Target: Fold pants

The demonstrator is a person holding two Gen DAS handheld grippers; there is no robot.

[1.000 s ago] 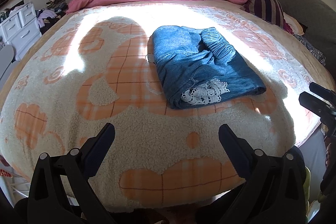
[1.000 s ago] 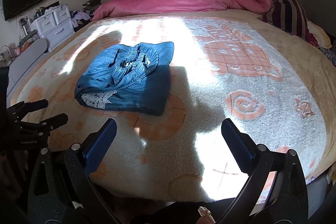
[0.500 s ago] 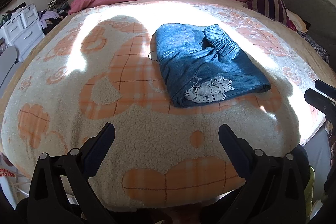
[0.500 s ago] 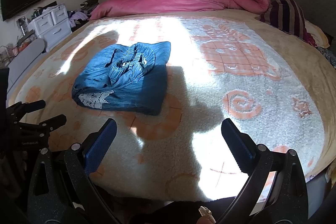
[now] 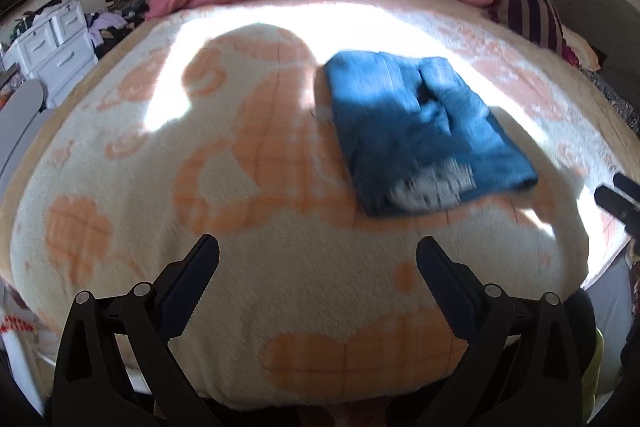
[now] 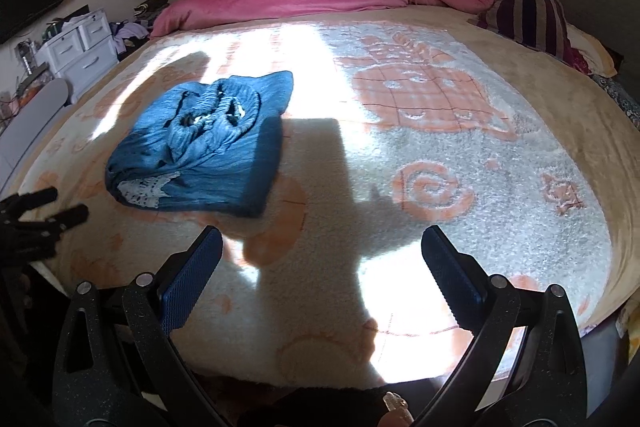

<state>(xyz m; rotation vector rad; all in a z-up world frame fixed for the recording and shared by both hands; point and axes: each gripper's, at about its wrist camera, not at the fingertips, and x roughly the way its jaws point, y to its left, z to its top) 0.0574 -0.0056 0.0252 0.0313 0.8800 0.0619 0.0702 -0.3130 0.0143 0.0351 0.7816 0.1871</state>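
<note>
Two grippers, both spread wide and holding nothing, hang at the near edge of the bed (image 6: 520, 131); our left gripper (image 5: 316, 279) and right gripper (image 6: 320, 267) are each well short of the pants (image 6: 200, 143), which lie as a compact blue bundle on the cream and orange blanket (image 5: 240, 187), left of centre from the right wrist view. Since a second ago the bundle has kept its shape and place while our left view has swung, so it sits further right there and is smeared by motion; we judge the folding done and our hands drawing off. Only the right view stays sharp, showing the gathered waistband on top and the white lace trim (image 6: 146, 189) at the near end; the left view alone shows the flat left flank.
</note>
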